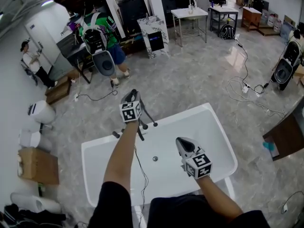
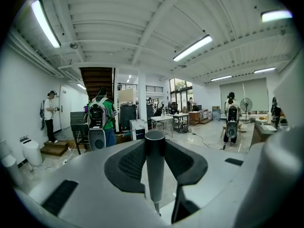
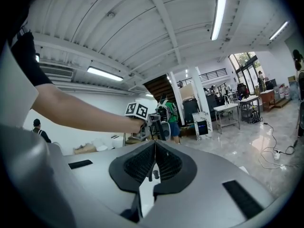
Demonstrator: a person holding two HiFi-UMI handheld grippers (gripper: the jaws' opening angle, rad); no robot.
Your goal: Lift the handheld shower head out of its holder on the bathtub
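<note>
A white bathtub (image 1: pixel 219 129) lies below me in the head view. At its far rim stand the dark tap knobs and holder (image 1: pixel 144 126). My left gripper (image 1: pixel 130 96) hangs just above them, shut on the dark handle of the shower head (image 2: pixel 155 163), which stands upright between the jaws (image 2: pixel 155 175). A thin dark hose (image 1: pixel 138 161) trails down into the tub. My right gripper (image 1: pixel 183 143) hovers over the tub's middle, shut with nothing in it (image 3: pixel 155 148). The right gripper view also shows the left gripper (image 3: pixel 154 124) ahead.
A person with a green shirt and backpack (image 1: pixel 101 38) stands beyond the tub, and another person (image 1: pixel 32 61) at the far left. A cardboard box (image 1: pixel 38 166) sits to the left, cables (image 1: pixel 247 86) run over the floor at right, and a wooden counter (image 1: pixel 288 137) stands at the right edge.
</note>
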